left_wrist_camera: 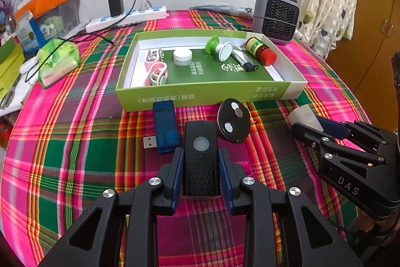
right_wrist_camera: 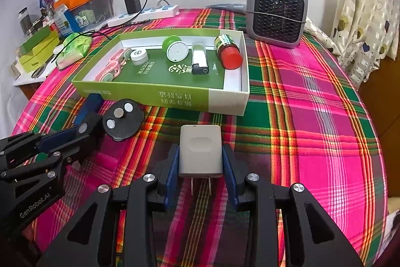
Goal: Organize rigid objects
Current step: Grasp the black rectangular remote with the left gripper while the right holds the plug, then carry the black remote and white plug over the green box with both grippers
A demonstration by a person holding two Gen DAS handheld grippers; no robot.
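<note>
My left gripper [left_wrist_camera: 200,151] is shut on a black box-shaped device [left_wrist_camera: 201,142] with a round button, low over the plaid cloth. My right gripper [right_wrist_camera: 200,150] is shut on a white plug charger [right_wrist_camera: 200,149], prongs toward the camera. In the left wrist view the right gripper [left_wrist_camera: 308,124] sits at the right with the charger [left_wrist_camera: 303,115]. The left gripper [right_wrist_camera: 85,126] shows at the left of the right wrist view. A blue USB stick [left_wrist_camera: 166,126] and a black disc [left_wrist_camera: 233,123] with round magnets lie before the green box [left_wrist_camera: 200,94].
The box holds pink clips [left_wrist_camera: 155,69], a white jar [left_wrist_camera: 182,57], a green-white spool [left_wrist_camera: 218,48], a lighter [left_wrist_camera: 246,61] and a red-capped bottle [left_wrist_camera: 261,50]. A grey heater [left_wrist_camera: 276,16], a power strip [left_wrist_camera: 127,16] and a green packet [left_wrist_camera: 58,61] stand around it.
</note>
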